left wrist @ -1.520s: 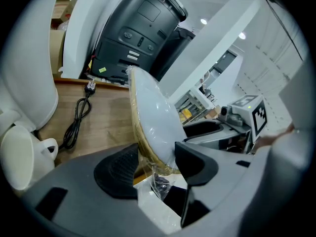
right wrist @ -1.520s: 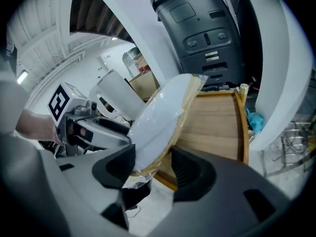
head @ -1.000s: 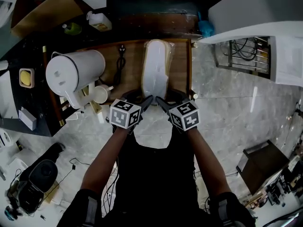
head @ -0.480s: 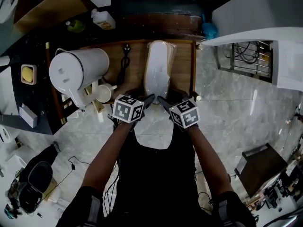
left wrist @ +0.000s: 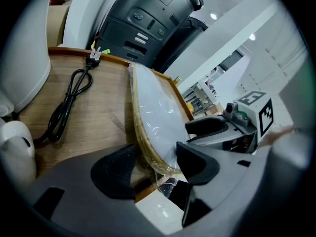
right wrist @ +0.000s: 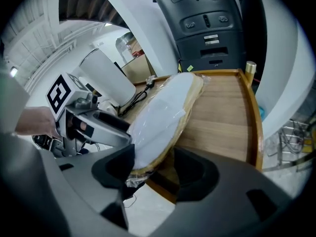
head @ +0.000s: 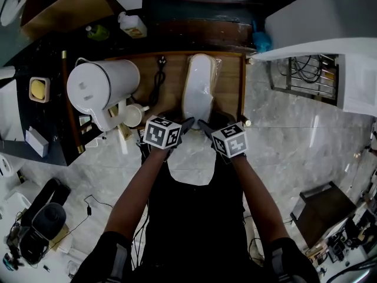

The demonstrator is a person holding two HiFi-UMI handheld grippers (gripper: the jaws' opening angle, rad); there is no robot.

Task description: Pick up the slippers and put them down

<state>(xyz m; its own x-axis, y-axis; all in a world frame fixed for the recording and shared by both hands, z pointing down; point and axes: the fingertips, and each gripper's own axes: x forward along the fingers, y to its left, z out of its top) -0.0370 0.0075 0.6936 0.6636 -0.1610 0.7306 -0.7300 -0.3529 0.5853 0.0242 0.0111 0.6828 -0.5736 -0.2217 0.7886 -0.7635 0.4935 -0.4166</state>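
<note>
The slippers [head: 198,90] are a pale pair wrapped in clear plastic. They lie lengthwise on a wooden tray table [head: 227,81]. Both grippers meet at the pair's near end. My left gripper [head: 186,124] comes in from the left and my right gripper [head: 204,125] from the right. In the left gripper view the heel end of the slippers [left wrist: 153,117] sits between the jaws of the left gripper [left wrist: 155,169], which have just been opening. In the right gripper view the slippers [right wrist: 163,117] lie between the jaws of the right gripper [right wrist: 158,172], with a gap at the right pad.
A large white jug [head: 100,87] and a white cup [head: 132,115] stand at the tray's left. A black power cord [head: 158,75] lies beside the slippers. Marble floor surrounds the table, with a black bag [head: 41,217] at lower left and a metal rack [head: 306,69] at right.
Both grippers stay at the near end of the slippers, which lie where they were. Only the head view has drifted a little.
</note>
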